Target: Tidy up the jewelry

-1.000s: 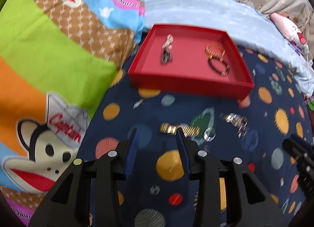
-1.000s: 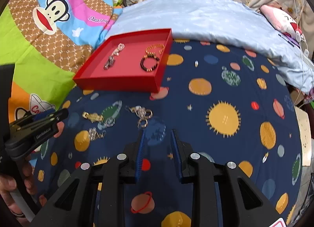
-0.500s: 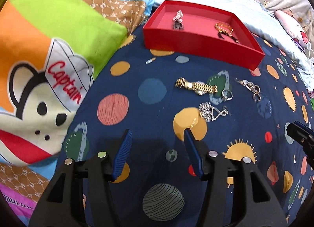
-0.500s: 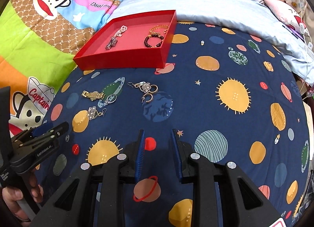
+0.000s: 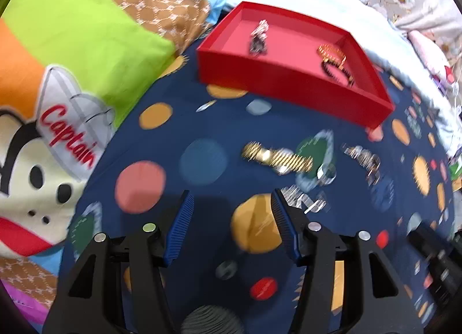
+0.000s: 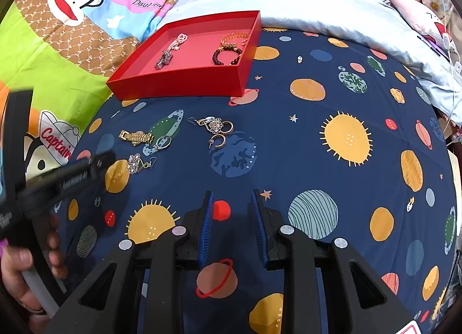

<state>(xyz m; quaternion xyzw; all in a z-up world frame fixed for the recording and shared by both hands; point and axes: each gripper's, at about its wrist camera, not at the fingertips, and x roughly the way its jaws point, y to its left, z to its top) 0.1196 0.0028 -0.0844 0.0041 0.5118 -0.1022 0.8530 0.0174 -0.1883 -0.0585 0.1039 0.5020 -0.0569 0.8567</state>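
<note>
- The left gripper (image 5: 231, 212) hangs over the navy planet-print bedspread (image 6: 317, 160) with its blue-padded jaws spread wide and nothing between them; the left-wrist view is motion-blurred.
- The right gripper (image 6: 232, 212) hovers above the same bedspread, its jaws parted by a narrow gap and empty; only printed fabric shows between them.
- The red tray (image 6: 179, 85) sits at about 11 o'clock in the right-wrist view, at the bedspread's far edge, beside the cartoon-monkey quilt (image 6: 72, 45).
- Inside the tray, a pale beaded chain with a dark pendant (image 6: 170, 50) lies on the left side, and a gold bracelet (image 6: 234, 37) and a dark bead bracelet (image 6: 226, 56) lie close together on the right.
- Loose on the bedspread, just in front of the tray: a gold watch band (image 6: 136, 137) at 10 o'clock of the right gripper, a silver ring (image 6: 164, 142) just beside it, and a silver flower earring (image 6: 138, 163) nearer the camera.
- A cluster of hoop and flower earrings (image 6: 216, 130) lies at roughly 12 o'clock from the right gripper, apart from the watch band.
- In the left-wrist view the watch band lies at 12 to 1 o'clock, beyond the fingertips, untouched.
- A hand (image 6: 23, 264) grips the left tool's handle at 8 o'clock in the right-wrist view.
</note>
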